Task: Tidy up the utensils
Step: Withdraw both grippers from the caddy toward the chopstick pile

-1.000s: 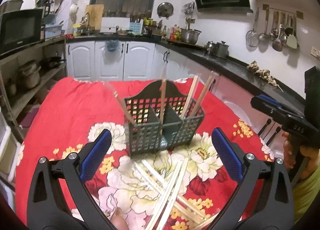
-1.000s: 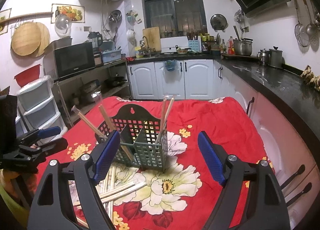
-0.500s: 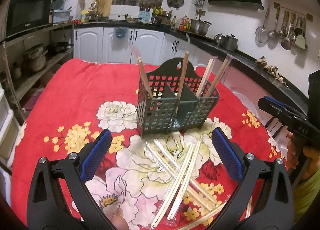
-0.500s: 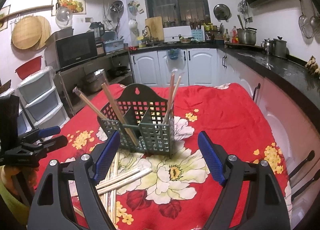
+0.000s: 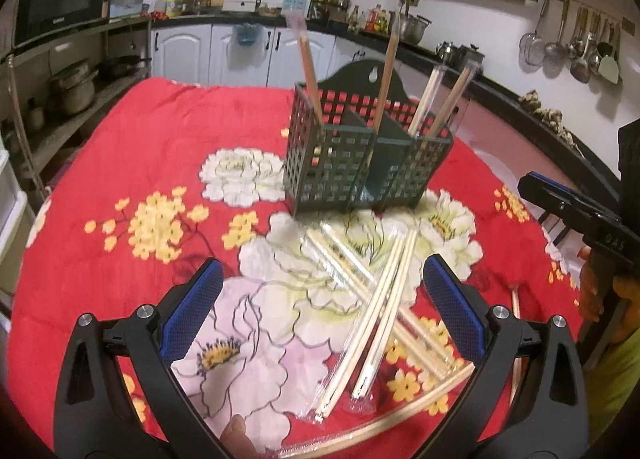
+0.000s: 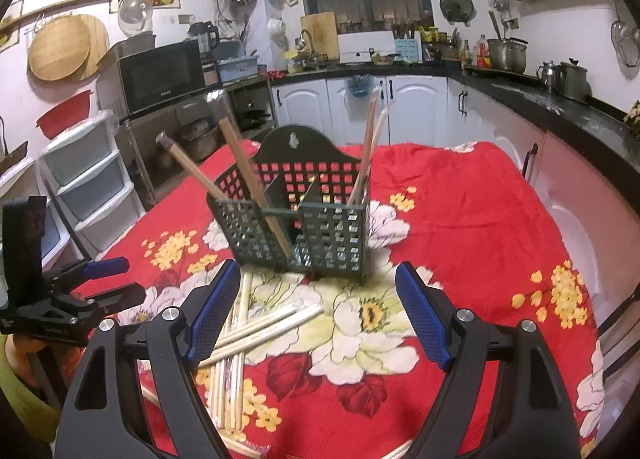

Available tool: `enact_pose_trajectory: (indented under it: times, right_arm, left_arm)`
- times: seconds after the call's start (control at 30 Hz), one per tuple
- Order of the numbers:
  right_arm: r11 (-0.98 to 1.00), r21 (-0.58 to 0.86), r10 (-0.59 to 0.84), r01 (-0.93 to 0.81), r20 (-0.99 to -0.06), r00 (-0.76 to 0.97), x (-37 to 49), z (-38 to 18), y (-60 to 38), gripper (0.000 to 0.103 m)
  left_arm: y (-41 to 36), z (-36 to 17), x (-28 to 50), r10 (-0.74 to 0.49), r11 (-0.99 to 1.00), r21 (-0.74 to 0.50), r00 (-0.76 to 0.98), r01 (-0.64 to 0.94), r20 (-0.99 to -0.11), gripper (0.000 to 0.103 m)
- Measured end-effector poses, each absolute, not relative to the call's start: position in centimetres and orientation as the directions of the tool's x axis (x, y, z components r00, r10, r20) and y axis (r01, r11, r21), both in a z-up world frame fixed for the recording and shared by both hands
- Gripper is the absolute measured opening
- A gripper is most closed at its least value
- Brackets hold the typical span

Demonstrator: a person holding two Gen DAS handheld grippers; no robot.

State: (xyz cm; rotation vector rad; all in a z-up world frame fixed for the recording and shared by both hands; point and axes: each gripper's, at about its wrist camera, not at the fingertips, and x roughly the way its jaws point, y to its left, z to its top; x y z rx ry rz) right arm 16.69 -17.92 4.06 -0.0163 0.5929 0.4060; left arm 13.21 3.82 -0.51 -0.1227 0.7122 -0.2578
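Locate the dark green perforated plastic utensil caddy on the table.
In both wrist views the dark green perforated plastic utensil caddy stands upright mid-table on the red floral tablecloth, just beyond the loose wrapped chopsticks.

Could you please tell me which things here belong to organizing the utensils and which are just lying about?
For the job:
- green utensil basket
- chopsticks standing in it
- wrapped chopsticks loose on the red floral cloth

Lying about:
- microwave
- hanging ladles
- pots
- cutting board
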Motion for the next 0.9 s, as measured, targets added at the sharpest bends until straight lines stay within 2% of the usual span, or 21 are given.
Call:
enact_pose_trajectory:
  times: [0.13, 0.3, 0.43, 0.7, 0.9]
  right_arm:
    - [0.923, 0.107, 0.361, -0.369, -0.573, 0.736, 16.7, 2.8, -18.0, 0.077]
    - [0.927, 0.118, 0.35, -0.357, -0.619, 0.703, 17.9, 1.2, -18.0, 0.077]
    - [0.93, 0.124, 0.338, -0.346, -0.662, 0.669, 19.1, -0.1, -17.9, 0.067]
    - [0.931, 0.164, 0.337, -0.325, -0.725, 0.601, 21.9, -2.5, -17.1, 0.06]
    - [0.932, 0.168, 0.333, -0.321, -0.746, 0.577, 23.2, -3.5, -16.3, 0.056]
  left_arm:
    - [3.9, -1.8, 12.8, -0.288, 0.958, -0.209, 0.7, 0.198, -0.654, 0.091]
    - [3.8, -3.6, 12.3, -0.312, 0.95, -0.23, 0.651, 0.211, -0.692, 0.075]
    - [3.8, -4.9, 11.8, -0.313, 0.95, -0.233, 0.621, 0.209, -0.719, 0.066]
    - [4.0, -6.1, 10.9, -0.314, 0.949, -0.229, 0.585, 0.216, -0.748, 0.059]
    - [4.3, -6.7, 10.1, -0.319, 0.947, -0.23, 0.56, 0.226, -0.764, 0.048]
